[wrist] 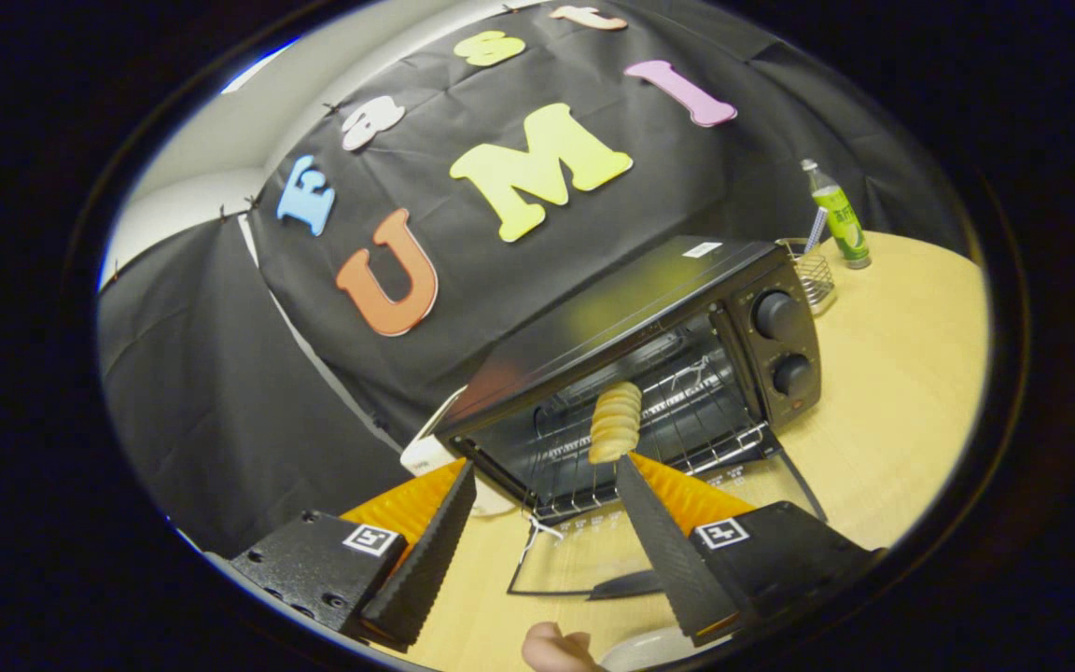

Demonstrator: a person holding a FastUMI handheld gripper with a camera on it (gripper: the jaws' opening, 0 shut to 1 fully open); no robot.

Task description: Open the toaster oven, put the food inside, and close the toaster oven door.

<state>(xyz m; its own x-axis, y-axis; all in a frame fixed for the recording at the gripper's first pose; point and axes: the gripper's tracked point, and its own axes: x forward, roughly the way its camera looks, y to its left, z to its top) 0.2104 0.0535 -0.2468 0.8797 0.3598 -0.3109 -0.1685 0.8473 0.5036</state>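
The fingers (547,481) are standing wide apart, gripping nothing. The ridged food (614,422) is sitting on the rack inside the toaster oven (677,373), seemingly just released; the glass door (668,541) is lying open on the counter (901,392), awaiting closing.

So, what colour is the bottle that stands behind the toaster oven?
Green, with a clear neck: the bottle beyond the toaster oven, gripper view. Gripper open.
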